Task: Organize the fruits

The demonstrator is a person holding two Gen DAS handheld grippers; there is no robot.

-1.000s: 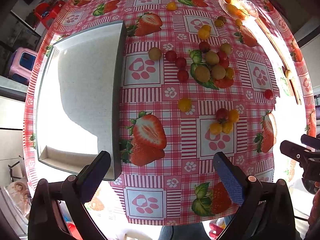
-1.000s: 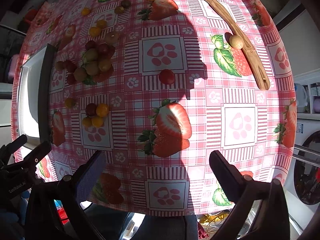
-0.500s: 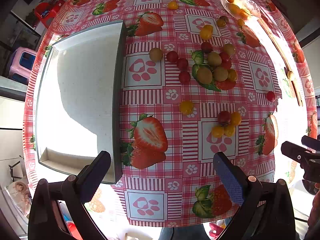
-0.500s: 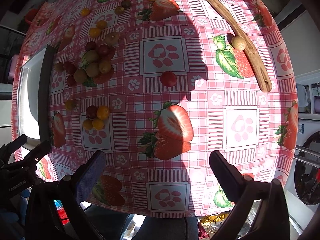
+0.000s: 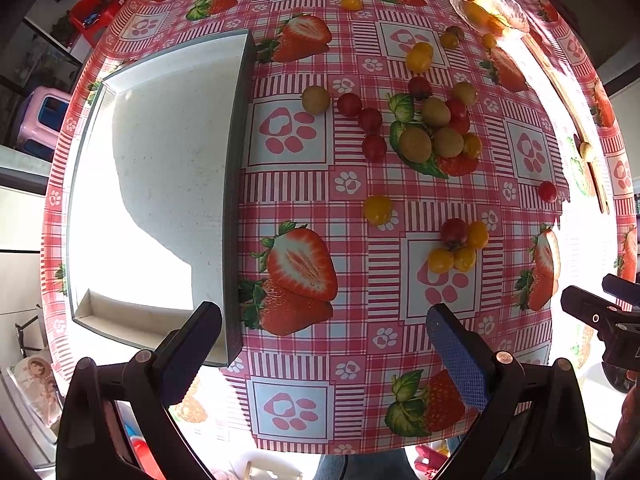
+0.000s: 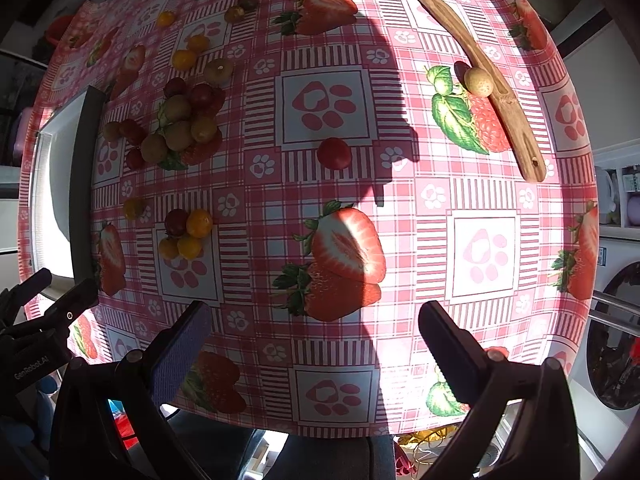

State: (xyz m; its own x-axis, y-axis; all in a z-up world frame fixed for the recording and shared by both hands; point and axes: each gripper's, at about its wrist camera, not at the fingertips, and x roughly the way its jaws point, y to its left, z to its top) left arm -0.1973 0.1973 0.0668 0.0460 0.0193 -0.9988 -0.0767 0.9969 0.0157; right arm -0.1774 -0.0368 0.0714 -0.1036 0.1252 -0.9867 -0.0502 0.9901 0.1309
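Note:
Small red, yellow and green-brown fruits lie scattered on a strawberry-print tablecloth. A near cluster of one red and three yellow fruits (image 5: 458, 246) shows in both views (image 6: 185, 234). A bigger mixed cluster (image 5: 436, 136) lies farther back (image 6: 180, 128). A lone red fruit (image 6: 334, 153) sits mid-table. A grey-rimmed white tray (image 5: 236, 184) lies at the left, with no fruit in it. My left gripper (image 5: 324, 344) is open and empty above the near table edge. My right gripper (image 6: 316, 336) is open and empty, also at the near edge.
A glass bowl (image 5: 508, 16) with orange fruits stands at the far side. A long wooden stick (image 6: 496, 92) lies at the right with a green-brown fruit (image 6: 478, 81) against it. A lone yellow fruit (image 5: 377, 210) lies near the tray. Furniture surrounds the table.
Both grippers have moved slightly forward over the table. Their jaws stay open and no fruit has moved.

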